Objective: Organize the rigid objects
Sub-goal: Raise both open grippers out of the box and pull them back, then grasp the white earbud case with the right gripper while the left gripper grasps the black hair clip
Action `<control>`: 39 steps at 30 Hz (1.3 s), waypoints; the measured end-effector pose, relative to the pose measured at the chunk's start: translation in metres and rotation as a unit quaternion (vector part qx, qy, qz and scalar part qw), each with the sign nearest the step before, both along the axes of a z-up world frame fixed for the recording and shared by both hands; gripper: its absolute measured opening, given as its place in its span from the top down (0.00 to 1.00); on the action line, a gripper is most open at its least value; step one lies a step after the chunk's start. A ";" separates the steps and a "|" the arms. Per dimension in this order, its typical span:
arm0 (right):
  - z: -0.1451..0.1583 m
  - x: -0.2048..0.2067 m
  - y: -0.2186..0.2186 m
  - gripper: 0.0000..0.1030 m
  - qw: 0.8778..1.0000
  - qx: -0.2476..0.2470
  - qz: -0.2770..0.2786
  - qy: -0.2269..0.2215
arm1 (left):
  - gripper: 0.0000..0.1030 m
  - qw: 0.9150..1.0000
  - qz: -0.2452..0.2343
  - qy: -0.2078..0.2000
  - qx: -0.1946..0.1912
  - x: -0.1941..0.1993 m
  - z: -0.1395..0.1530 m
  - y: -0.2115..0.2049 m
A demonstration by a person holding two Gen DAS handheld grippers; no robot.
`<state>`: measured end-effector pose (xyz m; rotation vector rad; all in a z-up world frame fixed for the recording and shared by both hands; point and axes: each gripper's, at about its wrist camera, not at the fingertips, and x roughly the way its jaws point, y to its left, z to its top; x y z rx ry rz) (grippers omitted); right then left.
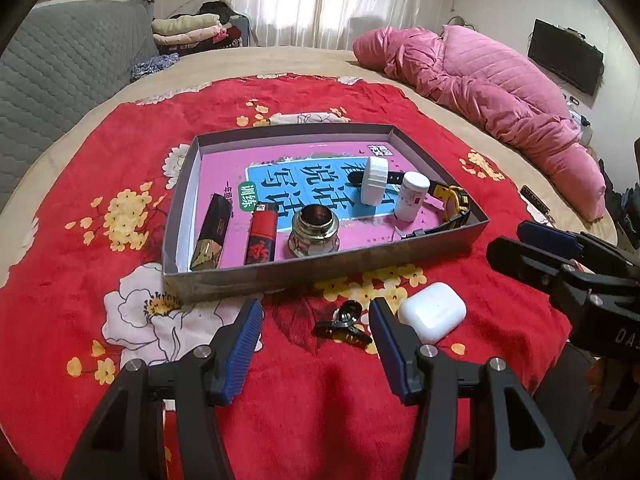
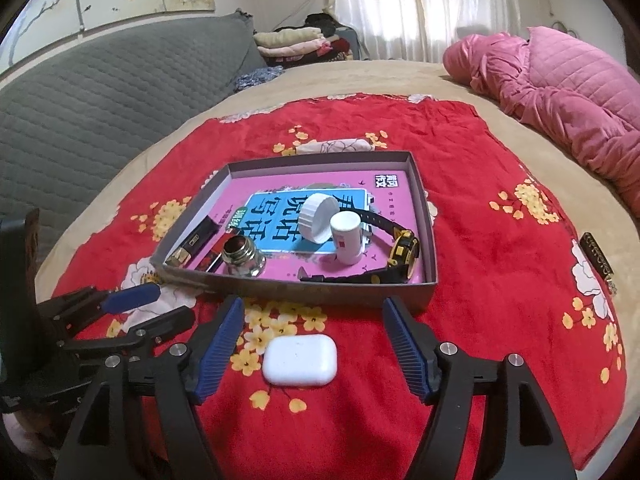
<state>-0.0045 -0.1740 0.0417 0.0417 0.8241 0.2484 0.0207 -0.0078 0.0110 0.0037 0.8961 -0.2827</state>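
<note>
A grey cardboard tray (image 1: 320, 270) (image 2: 304, 294) lies on the red flowered blanket. It holds a black-gold lipstick (image 1: 211, 233), a red lighter (image 1: 262, 234), a glass ink bottle (image 1: 315, 231) (image 2: 242, 255), a white cap (image 1: 375, 181) (image 2: 319, 213), a white pill bottle (image 1: 411, 196) (image 2: 349, 237) and a black-yellow watch (image 1: 454, 204) (image 2: 400, 254). My left gripper (image 1: 316, 338) is open around a small black clip (image 1: 343, 322) on the blanket. My right gripper (image 2: 312, 350) is open around a white earbud case (image 2: 300, 361), which also shows in the left wrist view (image 1: 433, 311).
The blanket (image 1: 100, 152) covers a round beige bed. A pink quilt (image 1: 500, 96) lies at the back right. A grey quilted headboard (image 2: 100, 92) stands at the left. A small dark ornate bar (image 2: 598, 258) lies at the blanket's right edge.
</note>
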 end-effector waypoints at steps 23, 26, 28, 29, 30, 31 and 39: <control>-0.025 -0.013 0.010 0.28 0.999 -0.024 0.025 0.026 | 0.47 0.999 -0.012 0.038 0.003 -0.004 -0.015 -0.006; -0.032 -0.013 0.010 0.28 0.999 -0.028 0.025 0.034 | 0.47 0.999 -0.013 0.050 -0.002 -0.003 -0.022 -0.006; -0.036 -0.013 0.012 0.28 0.998 -0.033 0.025 0.040 | 0.47 0.998 -0.012 0.057 -0.005 -0.002 -0.026 -0.006; -0.039 -0.012 0.012 0.28 0.998 -0.035 0.027 0.043 | 0.47 0.998 -0.012 0.059 -0.005 -0.002 -0.027 -0.006; -0.041 -0.011 0.013 0.28 0.998 -0.037 0.028 0.046 | 0.47 0.998 -0.011 0.060 -0.007 -0.001 -0.029 -0.006; -0.044 -0.011 0.014 0.28 0.998 -0.040 0.029 0.049 | 0.47 0.998 -0.011 0.061 -0.008 -0.001 -0.030 -0.006; -0.065 -0.005 0.022 0.28 0.995 -0.059 0.038 0.071 | 0.47 0.997 -0.006 0.078 -0.026 0.010 -0.042 -0.008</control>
